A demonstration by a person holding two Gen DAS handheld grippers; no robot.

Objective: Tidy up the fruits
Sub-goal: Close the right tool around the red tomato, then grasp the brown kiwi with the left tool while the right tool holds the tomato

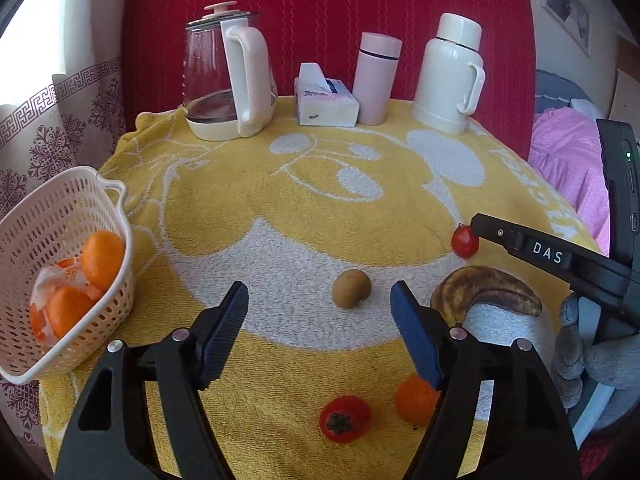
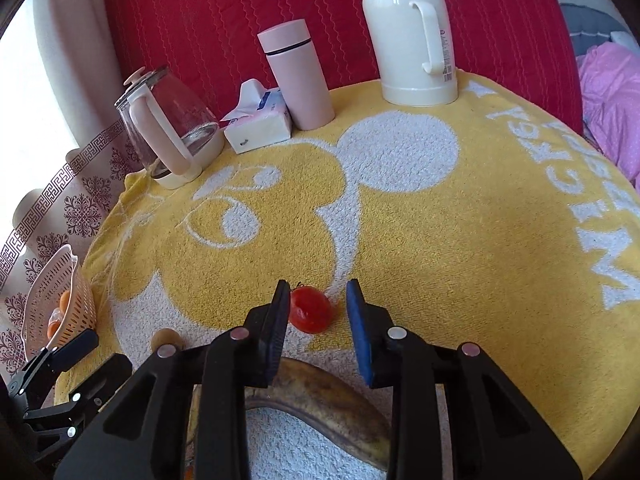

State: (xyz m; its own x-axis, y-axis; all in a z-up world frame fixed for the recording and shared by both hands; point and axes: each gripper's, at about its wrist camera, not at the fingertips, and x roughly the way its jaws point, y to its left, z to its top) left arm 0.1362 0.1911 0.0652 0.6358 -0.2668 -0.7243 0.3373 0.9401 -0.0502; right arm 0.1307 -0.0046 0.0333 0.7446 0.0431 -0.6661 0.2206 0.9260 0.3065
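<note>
A glass kettle (image 1: 224,76), a tissue box (image 1: 326,100), a pink tumbler (image 1: 376,80) and a white thermos jug (image 1: 448,76) stood in a row along the far edge of the table, against a red backdrop and well apart from the fruit. The yellow towel (image 1: 304,200) covering the table lay bare across its middle, leaving open room between that row and the near side. At the left edge a white slatted basket (image 1: 60,280) overhung the towel's border and already held oranges (image 1: 102,258), some in a plastic wrap.

The loose fruit lay near and to the right. A small red tomato (image 2: 310,308) sat between the fingers of the right gripper (image 2: 318,300), whose jaws stood wide around it; the left finger (image 2: 280,312) was just beside the fruit, and I could not tell whether it touched. A heavily browned banana (image 1: 486,290) lay under that gripper, nearer than the tomato. The left gripper (image 1: 320,300) hung wide and empty, with a brown kiwi (image 1: 351,289) just beyond its fingertips. Below it lay a larger red fruit with a green calyx (image 1: 344,419) and one loose orange (image 1: 416,400), partly hidden by the right finger.
</note>
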